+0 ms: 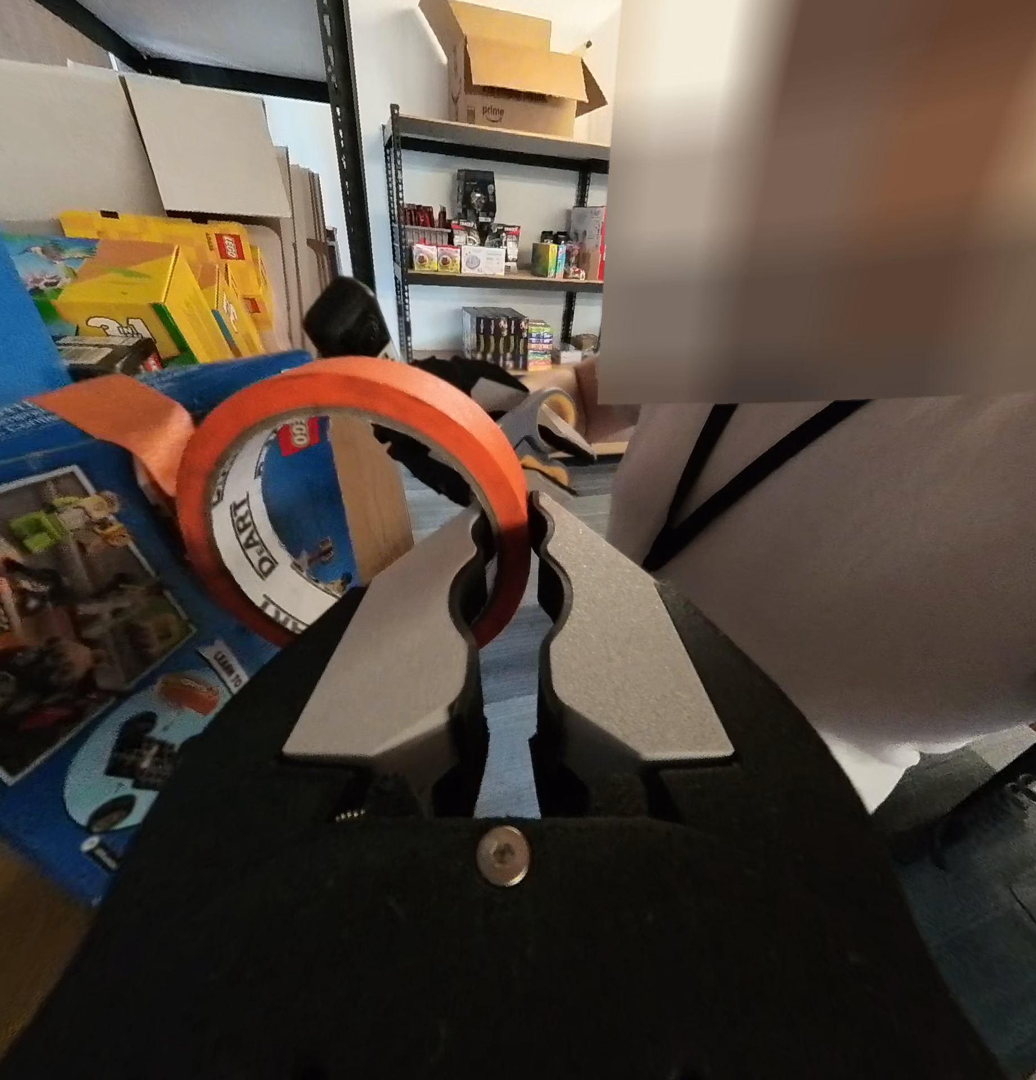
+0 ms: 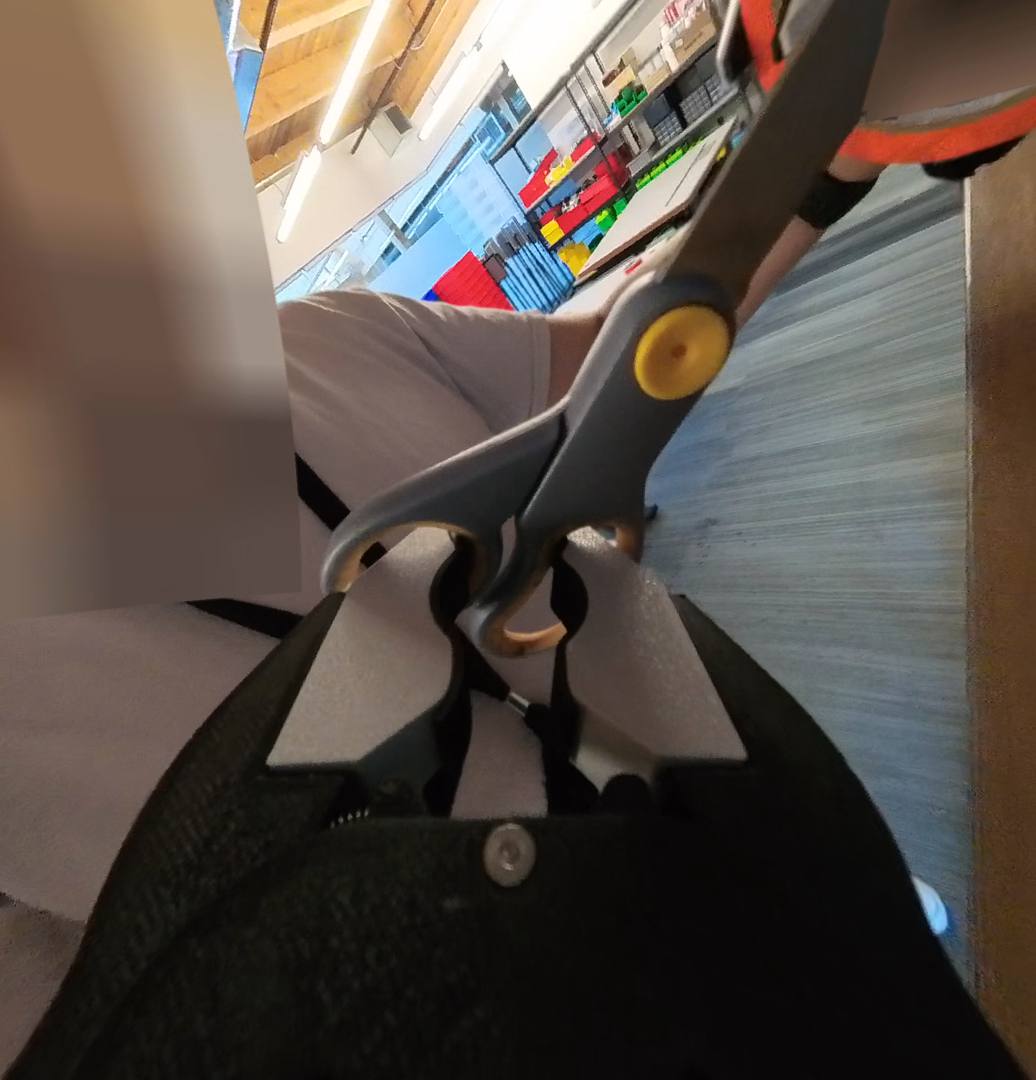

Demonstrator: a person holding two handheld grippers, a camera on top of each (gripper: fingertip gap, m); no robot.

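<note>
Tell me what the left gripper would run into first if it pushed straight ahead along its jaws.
Probably nothing close. The left gripper, shut on the orange tape roll, points past the blue toy box toward open floor, then the far metal shelving. The scissors lie near that line; depth is unclear.

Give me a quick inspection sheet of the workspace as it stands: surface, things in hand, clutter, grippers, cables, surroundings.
Surface: brown cardboard box wall at right; grey plank floor below.
Things in hand: orange roll of tape, loose end lifted; grey scissors with yellow pivot.
Clutter: blue toy box, yellow toy boxes.
Grippers: left gripper shut on the tape's rim; right gripper shut on a scissors handle loop.
Cables: nothing seen.
Surroundings: black metal shelving, open cardboard box on top.
</note>
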